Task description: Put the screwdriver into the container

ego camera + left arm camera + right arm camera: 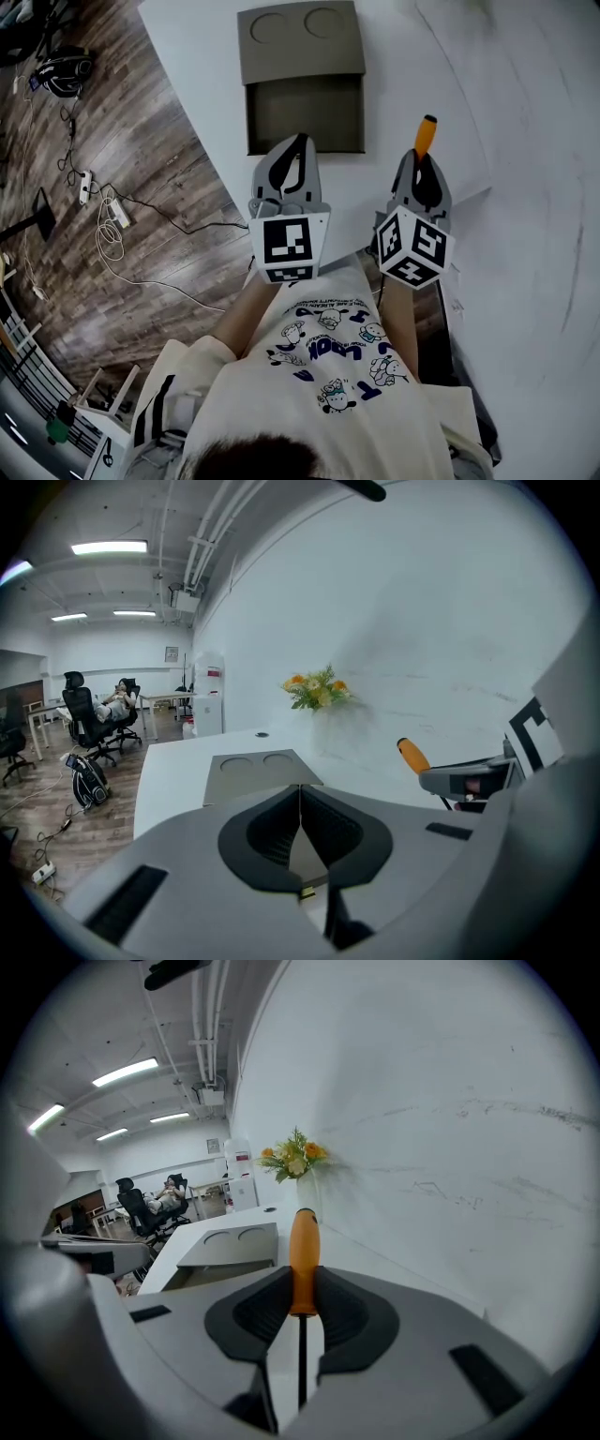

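My right gripper (425, 161) (302, 1290) is shut on the screwdriver (304, 1258), whose orange handle (425, 137) sticks out forward past the jaws while its thin dark shaft runs back between them. It hovers over the white table (441, 84), to the right of the container. The grey-brown container (305, 112) lies on the table ahead, with an open rectangular compartment (304, 111) near me and a lidded part with two round recesses beyond (300, 37). My left gripper (298, 150) (300, 803) is shut and empty, its tip at the container's near edge.
A vase of orange flowers (317, 691) stands at the far end of the table against the white wall. The wooden floor on the left carries cables and a power strip (114, 214). Office chairs and a seated person (114, 700) are far off.
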Motion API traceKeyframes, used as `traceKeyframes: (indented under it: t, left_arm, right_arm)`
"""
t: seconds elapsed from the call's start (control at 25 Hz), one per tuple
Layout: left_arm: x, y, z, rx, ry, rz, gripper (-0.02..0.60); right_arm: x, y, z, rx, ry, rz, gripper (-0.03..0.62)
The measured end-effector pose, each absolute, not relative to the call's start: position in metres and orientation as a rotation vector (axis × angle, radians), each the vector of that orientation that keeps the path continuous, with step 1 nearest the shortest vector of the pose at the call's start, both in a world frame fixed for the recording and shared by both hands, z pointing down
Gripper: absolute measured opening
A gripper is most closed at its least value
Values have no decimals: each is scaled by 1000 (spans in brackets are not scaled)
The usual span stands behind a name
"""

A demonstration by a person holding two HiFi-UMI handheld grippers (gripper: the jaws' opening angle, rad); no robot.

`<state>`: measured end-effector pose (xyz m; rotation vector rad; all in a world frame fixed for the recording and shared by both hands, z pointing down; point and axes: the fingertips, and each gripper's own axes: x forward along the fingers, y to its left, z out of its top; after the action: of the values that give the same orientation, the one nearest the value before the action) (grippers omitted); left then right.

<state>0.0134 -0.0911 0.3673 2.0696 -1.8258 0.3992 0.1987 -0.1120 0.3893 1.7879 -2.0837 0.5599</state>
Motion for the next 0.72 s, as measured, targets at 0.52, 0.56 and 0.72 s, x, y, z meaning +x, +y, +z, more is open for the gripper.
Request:
traceKeyframes:
  t: [0.52,0.56,0.72]
  left_arm:
    - [20,-64,357,2163,-1764,400,18]
    - [22,-62,358,2171,-1758,403,18]
    - [27,-53,359,2200,-1734,411,18]
  right_arm:
    - [224,-51,390,1852,-2034,533,92]
    - [228,-46,391,1863,-2025,539,92]
    - [242,-29,395,1903,-1990,557,92]
